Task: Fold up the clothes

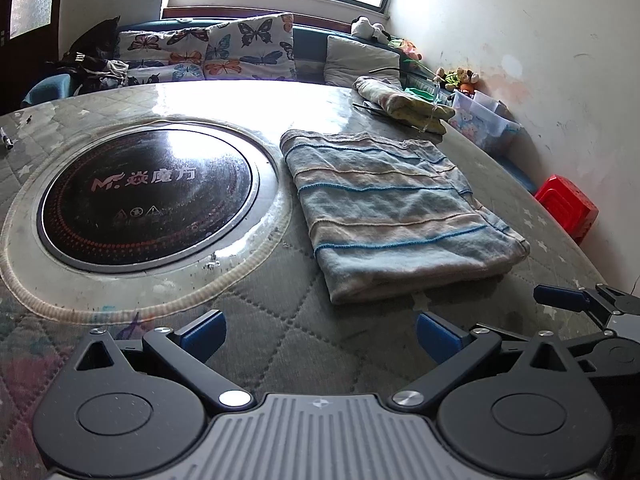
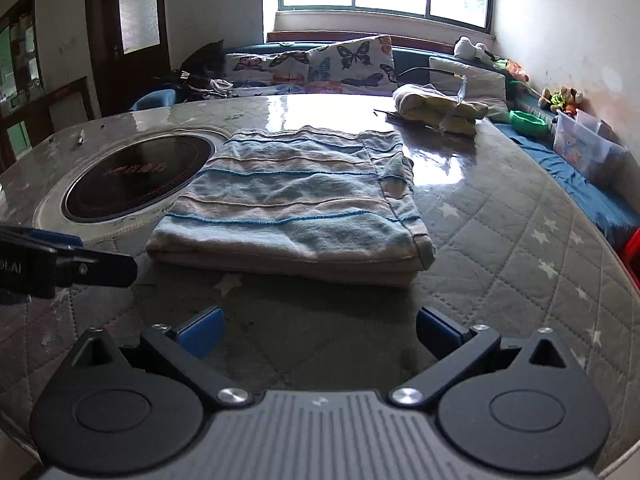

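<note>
Looking over the big round table (image 2: 500,240), quilted cover under clear plastic, w/ the built-in black cooktop (image 1: 148,196) left of centre. Striped garment (image 2: 288,204) lies on it as a neat multi-layer rectangle, its left edge just beside the cooktop ring, poss. overlapping the rim. A second, yellowish bundle (image 2: 440,108) sits further back, well apart.

Both my claws hover over the near table edge, empty. Left gripper (image 1: 320,336) has its blue pads spread wide, nothing between them; garment is ahead and to its right. Right gripper (image 2: 320,332) is likewise spread wide, garment straight ahead, near fold just beyond the fingertips.

Risks, as I judge them: the plastic looks slick, so pushing at the near fold could slide the whole stack toward the cooktop instead of lifting it. Pinching only the top layer would peel the fold apart. My claws sit close together, so a careless reach could knock them.
</note>
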Available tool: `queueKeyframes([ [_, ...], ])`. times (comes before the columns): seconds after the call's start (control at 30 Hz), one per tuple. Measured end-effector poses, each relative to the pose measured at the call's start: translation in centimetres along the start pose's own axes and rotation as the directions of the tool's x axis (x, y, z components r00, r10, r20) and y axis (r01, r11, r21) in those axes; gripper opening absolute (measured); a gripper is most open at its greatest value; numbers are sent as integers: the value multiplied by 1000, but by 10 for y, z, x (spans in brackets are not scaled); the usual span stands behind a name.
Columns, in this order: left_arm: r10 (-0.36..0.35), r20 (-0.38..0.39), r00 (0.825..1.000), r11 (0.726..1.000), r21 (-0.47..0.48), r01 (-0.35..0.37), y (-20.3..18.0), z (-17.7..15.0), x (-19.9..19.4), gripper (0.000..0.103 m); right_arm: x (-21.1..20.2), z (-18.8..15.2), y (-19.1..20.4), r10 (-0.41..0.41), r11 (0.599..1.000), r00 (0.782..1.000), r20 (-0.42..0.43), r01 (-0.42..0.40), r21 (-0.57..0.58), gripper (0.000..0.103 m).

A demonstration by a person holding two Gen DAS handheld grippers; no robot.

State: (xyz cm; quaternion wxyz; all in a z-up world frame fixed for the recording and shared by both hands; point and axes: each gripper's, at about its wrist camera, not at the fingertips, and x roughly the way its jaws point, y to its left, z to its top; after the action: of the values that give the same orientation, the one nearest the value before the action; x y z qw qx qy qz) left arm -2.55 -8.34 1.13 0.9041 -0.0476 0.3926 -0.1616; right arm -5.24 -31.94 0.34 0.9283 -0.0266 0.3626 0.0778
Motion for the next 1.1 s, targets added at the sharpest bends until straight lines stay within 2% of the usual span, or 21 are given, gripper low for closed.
queueKeyframes([
  [1.1, 0, -10, 1000, 999, 50, 1, -20, -15, -8, 103, -8, -17, 2, -35, 997, 999, -11, 35, 75, 103],
])
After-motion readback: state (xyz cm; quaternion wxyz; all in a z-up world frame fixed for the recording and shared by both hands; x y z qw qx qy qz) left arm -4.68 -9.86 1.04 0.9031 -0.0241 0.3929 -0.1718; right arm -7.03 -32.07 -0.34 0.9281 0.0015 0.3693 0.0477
